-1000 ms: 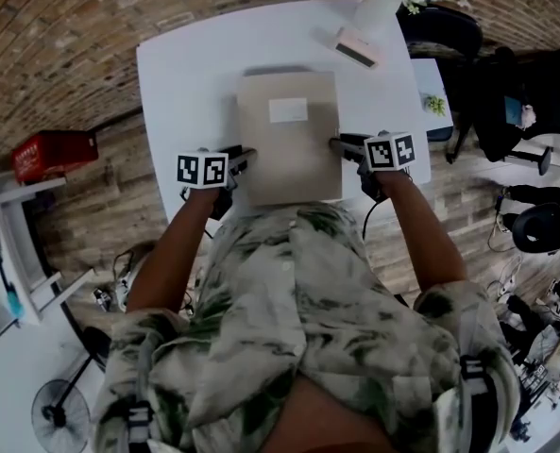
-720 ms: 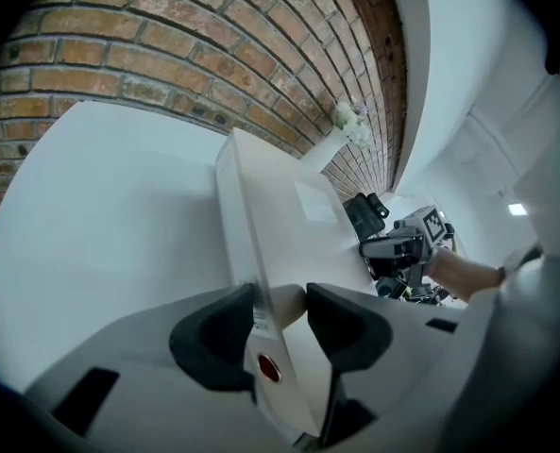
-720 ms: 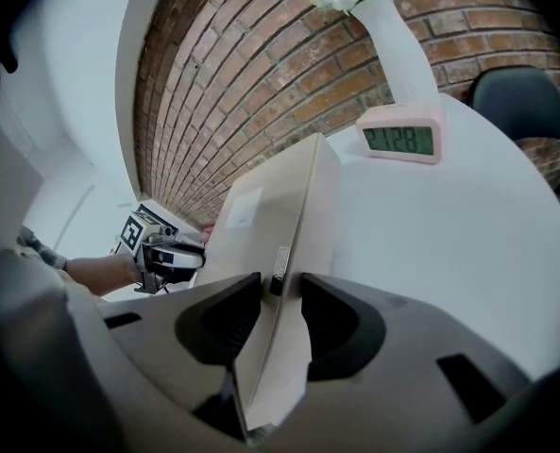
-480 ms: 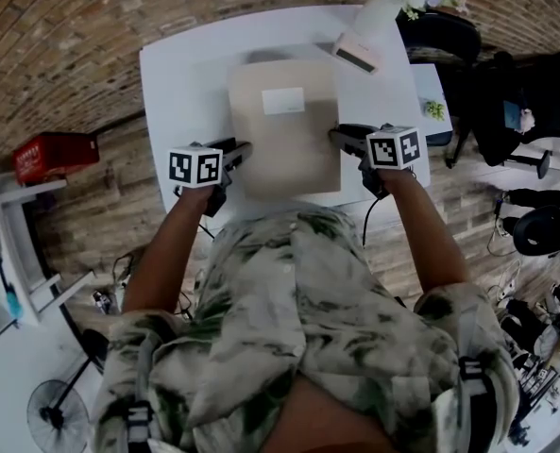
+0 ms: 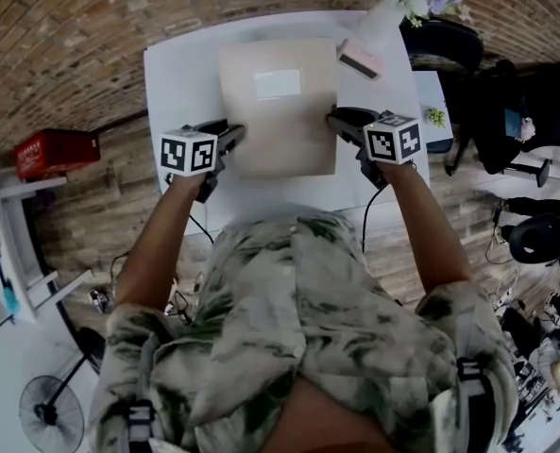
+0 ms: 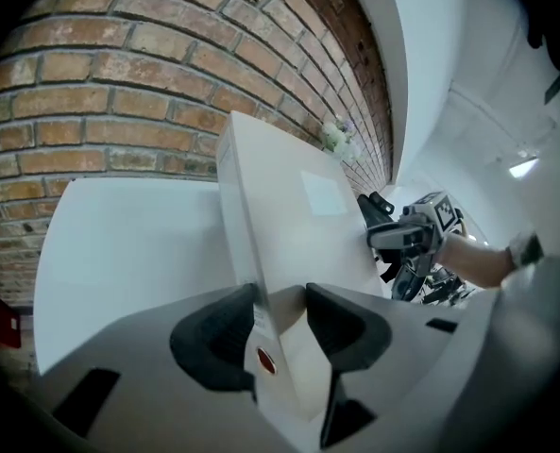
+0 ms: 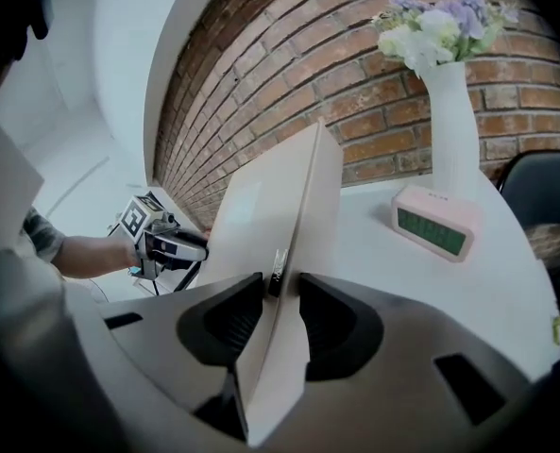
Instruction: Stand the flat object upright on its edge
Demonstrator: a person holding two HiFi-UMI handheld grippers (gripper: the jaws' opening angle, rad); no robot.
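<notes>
Honestly, nothing legible here. The flat box [image 5: 278, 107] has a white label [image 5: 277, 84] toward 12 o'clock on its face, too small to read. The pink clock [image 7: 434, 221] at its 1 o'clock has a display I can't make out. The left cube [image 5: 187, 152] and right cube [image 5: 393, 138] just carry black-and-white square patterns, no letters.
</notes>
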